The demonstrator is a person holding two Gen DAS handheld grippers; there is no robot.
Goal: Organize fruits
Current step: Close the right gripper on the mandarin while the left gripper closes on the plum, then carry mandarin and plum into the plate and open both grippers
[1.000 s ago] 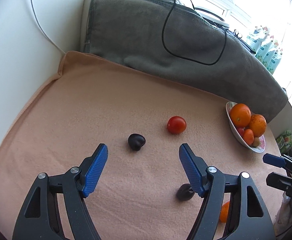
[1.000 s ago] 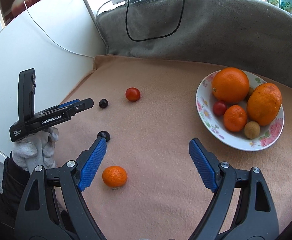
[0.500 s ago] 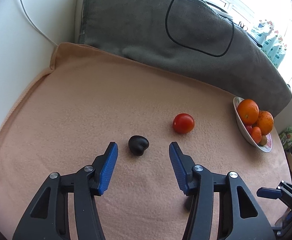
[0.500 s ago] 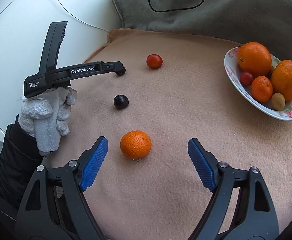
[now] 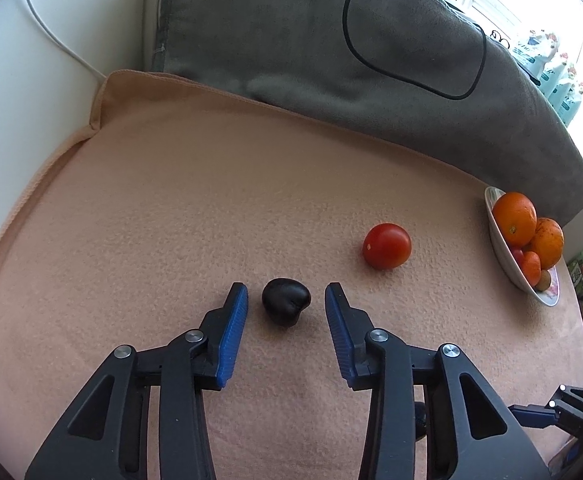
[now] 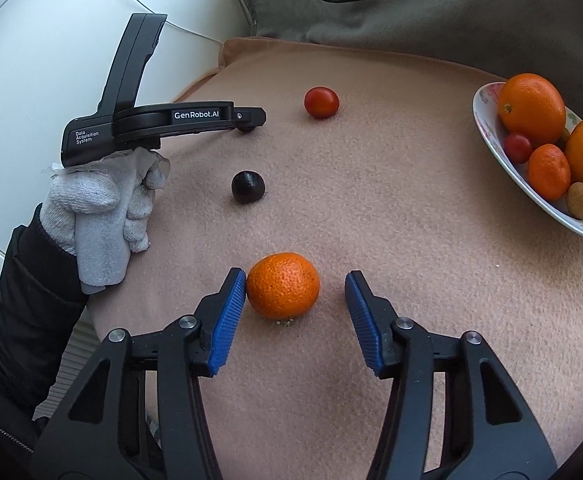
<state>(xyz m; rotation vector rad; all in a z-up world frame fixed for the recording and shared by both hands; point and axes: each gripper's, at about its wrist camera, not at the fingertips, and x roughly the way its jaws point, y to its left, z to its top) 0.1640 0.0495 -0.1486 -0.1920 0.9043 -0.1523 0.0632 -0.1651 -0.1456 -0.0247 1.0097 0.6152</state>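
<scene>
Left wrist view: the left gripper (image 5: pixel 286 312) is closing around a dark fruit (image 5: pixel 286 306) that lies on the peach blanket (image 5: pixel 171 220). The fruit sits between the blue pads with a gap on each side, so nothing is gripped yet. From that fruit, a red tomato (image 5: pixel 386 245) lies at about two o'clock, well apart, and the plate (image 5: pixel 503 258) of oranges stands farther out at about three o'clock, by the grey cushion (image 5: pixel 331 60). The step in hand looks like the pick-up; the next move likely calls for closing fully, lifting, and carrying toward the plate.

Right wrist view: the right gripper (image 6: pixel 295 296) is closing on a mandarin (image 6: pixel 282 285) resting on the blanket. The left-hand pad seems to touch or nearly touch the peel, while the other pad stands clear at three o'clock, so the grip is not made. The fruit sits off-centre; closing may nudge it sideways before it is caught. From the mandarin, a second dark fruit (image 6: pixel 248 186) lies at eleven o'clock, and the plate at about two o'clock. The gloved hand (image 6: pixel 103 204) holds the left gripper at ten o'clock.
</scene>
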